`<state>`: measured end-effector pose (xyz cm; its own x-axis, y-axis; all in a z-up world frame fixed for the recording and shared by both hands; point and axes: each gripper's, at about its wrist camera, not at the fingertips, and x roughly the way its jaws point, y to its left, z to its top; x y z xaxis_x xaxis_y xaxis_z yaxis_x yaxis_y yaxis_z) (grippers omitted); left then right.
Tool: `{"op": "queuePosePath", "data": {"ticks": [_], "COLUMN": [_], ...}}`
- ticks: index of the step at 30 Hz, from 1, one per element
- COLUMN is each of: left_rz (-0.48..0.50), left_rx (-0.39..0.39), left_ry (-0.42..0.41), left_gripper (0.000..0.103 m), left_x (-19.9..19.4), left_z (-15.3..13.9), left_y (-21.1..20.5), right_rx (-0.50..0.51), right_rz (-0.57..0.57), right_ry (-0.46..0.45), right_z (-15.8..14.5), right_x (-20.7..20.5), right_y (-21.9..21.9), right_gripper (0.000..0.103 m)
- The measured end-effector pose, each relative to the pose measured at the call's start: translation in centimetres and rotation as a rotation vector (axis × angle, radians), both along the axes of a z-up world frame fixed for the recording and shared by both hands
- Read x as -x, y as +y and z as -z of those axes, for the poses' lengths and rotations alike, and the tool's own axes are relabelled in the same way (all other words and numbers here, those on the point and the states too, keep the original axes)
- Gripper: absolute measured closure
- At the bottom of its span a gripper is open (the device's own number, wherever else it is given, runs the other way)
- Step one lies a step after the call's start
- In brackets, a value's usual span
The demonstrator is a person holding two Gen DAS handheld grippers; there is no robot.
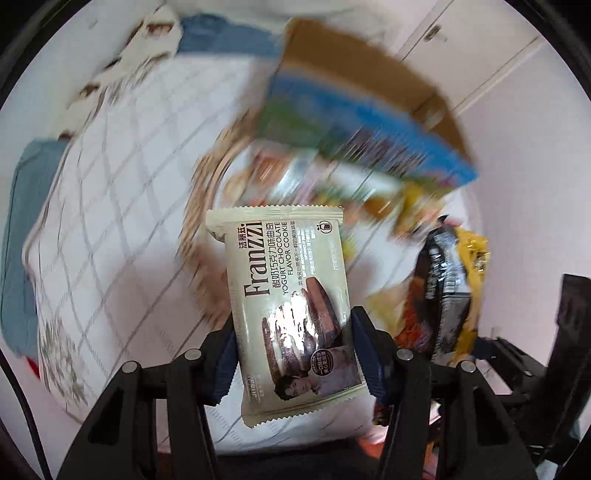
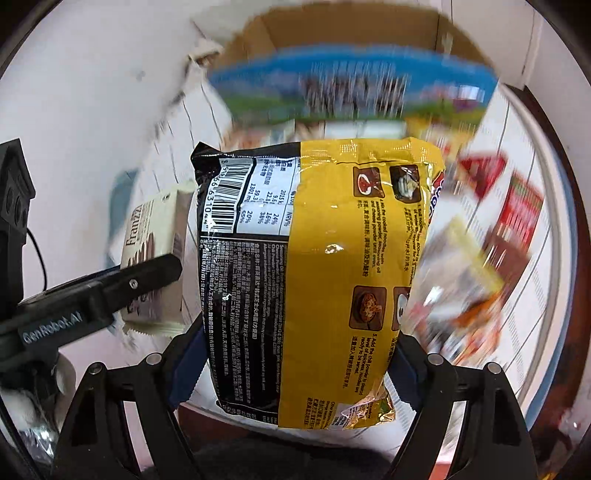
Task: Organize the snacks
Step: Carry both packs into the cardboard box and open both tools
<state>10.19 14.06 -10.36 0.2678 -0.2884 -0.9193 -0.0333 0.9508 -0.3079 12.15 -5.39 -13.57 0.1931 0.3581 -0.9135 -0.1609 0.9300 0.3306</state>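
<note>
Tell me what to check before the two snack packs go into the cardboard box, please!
1. Left gripper pinching the Franzzi cookie pack: ok, pads press both sides.
2. Right gripper pinching the yellow noodle pack: ok.
3. Packs lifted off the pile of snacks: ok, both hang above it.
4. Cardboard box open: ok, flaps are up.
5. Room inside the box: cannot tell, the blue box in front hides it.
6. Packs apart from each other: ok, a gap shows in the right wrist view.
</note>
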Motion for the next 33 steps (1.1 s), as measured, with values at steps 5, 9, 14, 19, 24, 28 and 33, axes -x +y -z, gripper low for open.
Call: {"op": "queuePosePath", "data": {"ticks": [5,9,14,19,24,28,33], "left_rz": [0.023,0.033,0.058,0.064,0.102,0.123,0.132], "left_rx": [-0.024,-0.06,-0.067,-0.07,-0.09,-0.109,-0.119], "left_ry": [-0.045,-0.039,0.035,0.126,0.191,0.222,0.245], "left_gripper": [0.049,0.049,0.049,0.049,0.049,0.049,0.047], "left_x": [-9.5,-18.4,-28.9,-35.9,-39.7,-41.4,-42.0], "left_z": [-3.8,-4.2,-0.9,3.2,6.8,9.0,9.8], "left_y": [-5.3,-8.6,-10.9,-11.2,-11.9,-12.4,-13.3], "right_rx": [-0.022,0.007,0.016,0.019,0.054,0.088,0.105], "right_rz": [-0.014,-0.022,-0.009,0.031,0.061,0.06,0.041], "right_ry": [-0.088,-0.133,-0.075,0.033,0.111,0.146,0.201], "right_z": [-5.0,-6.1,-4.2,1.4,5.3,7.5,9.5], "right_x": [-8.1,-16.4,-23.8,-31.2,-33.9,-34.8,-36.4], "right_y": [-3.3,-4.8,-5.7,-7.3,-7.6,-8.0,-8.4], "right_gripper": [0.017,0.016,0.017,0.016,0.017,0.016,0.016]}}
